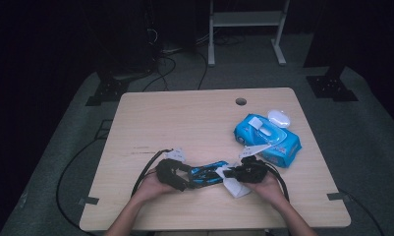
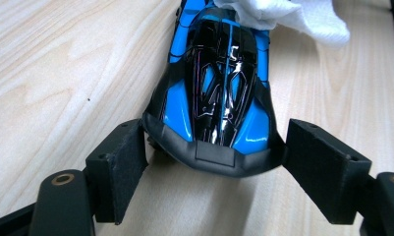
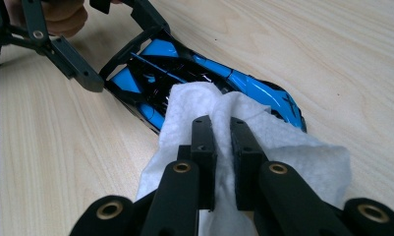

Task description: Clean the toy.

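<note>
The wiping step is under way: the left claw (image 2: 211, 162) is clamping the rear end of the blue and black toy car (image 2: 219, 93) between its pads, while the right claw (image 3: 223, 147) is pinching a white wipe (image 3: 283, 147) and laying it over the car's far end. I judge the next move is calling for dragging the wipe along the body while the left claw is bracing. The car is lying flat on the bench (image 1: 184, 118), its long axis running straight from one claw to the other, nose pointing away from the left claw.
</note>
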